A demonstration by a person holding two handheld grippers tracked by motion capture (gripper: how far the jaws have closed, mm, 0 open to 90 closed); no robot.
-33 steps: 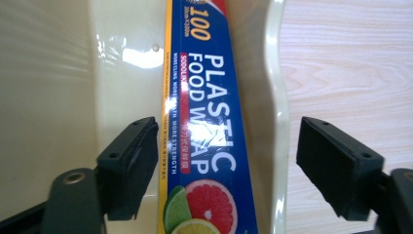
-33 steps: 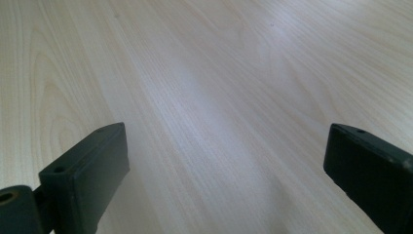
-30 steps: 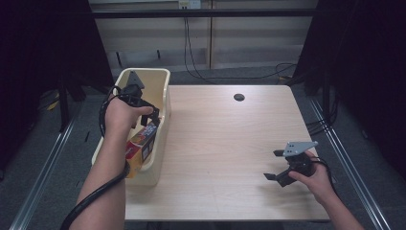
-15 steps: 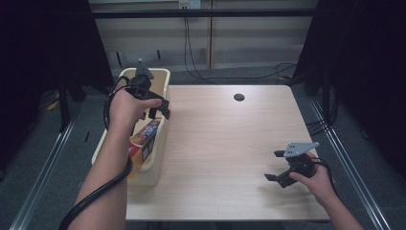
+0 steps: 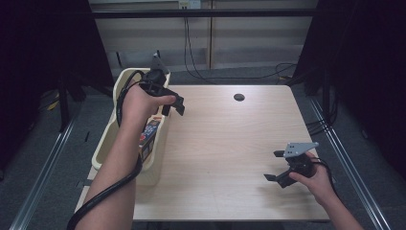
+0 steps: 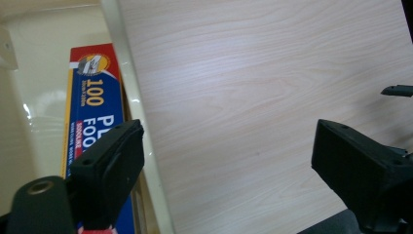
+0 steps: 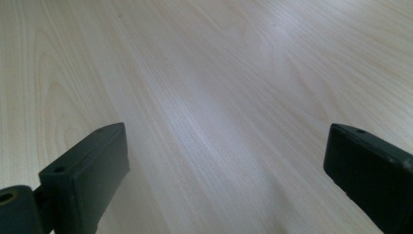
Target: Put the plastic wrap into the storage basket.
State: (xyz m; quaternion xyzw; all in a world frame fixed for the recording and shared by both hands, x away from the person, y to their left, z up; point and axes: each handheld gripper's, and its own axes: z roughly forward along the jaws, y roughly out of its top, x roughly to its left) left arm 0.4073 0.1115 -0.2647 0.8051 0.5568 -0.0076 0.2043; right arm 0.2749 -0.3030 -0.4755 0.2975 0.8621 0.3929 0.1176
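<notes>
Tools first: your left tool [image 5: 173,106] is hovering over the bin's [image 5: 106,154] inner rim with jaws spread wide and holding nothing. Your right tool [image 5: 274,166] is resting low over the bare bench [image 5: 225,143], jaws likewise apart. Just below the left tool, a long blue food-wrap box [image 6: 90,117] is lying inside the bin against its wall. It is probably light, stiff cardboard with a slick finish; you are best gripping across its narrow width, near the middle.

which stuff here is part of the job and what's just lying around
Part of the job:
- blue box, lying in the bin
- cream bin at the table's left edge
- left gripper, open, above the bin's rim
- right gripper, open, empty, low over the table

Just there:
- dark round hole in the table
- cables on the floor
</notes>
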